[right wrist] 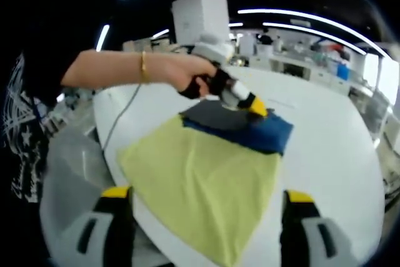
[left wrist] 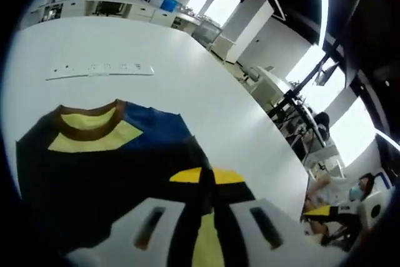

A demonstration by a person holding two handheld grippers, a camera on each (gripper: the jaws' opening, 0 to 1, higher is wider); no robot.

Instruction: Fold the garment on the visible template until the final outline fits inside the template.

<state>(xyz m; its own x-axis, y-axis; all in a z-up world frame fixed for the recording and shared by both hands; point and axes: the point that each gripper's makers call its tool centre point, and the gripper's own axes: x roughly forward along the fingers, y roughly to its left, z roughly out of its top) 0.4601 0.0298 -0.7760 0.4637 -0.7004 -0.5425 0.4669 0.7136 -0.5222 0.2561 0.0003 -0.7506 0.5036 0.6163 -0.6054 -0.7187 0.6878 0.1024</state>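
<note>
Left gripper (right wrist: 253,105) is pinched onto the garment's (right wrist: 212,167) far edge on the white table (right wrist: 337,142); right gripper (right wrist: 203,217) spread wide, empty. To finish, hold tension, lay the fold flat, then square the edges. No template discernible.

The garment (right wrist: 234,126) lies on the table (right wrist: 337,154), folded over on itself. In the right gripper view the left gripper (right wrist: 253,107) sits on its far part, with a hand (right wrist: 197,79) behind it. In the left gripper view a strip (left wrist: 100,70) lies on the table beyond the collar (left wrist: 87,123).
</note>
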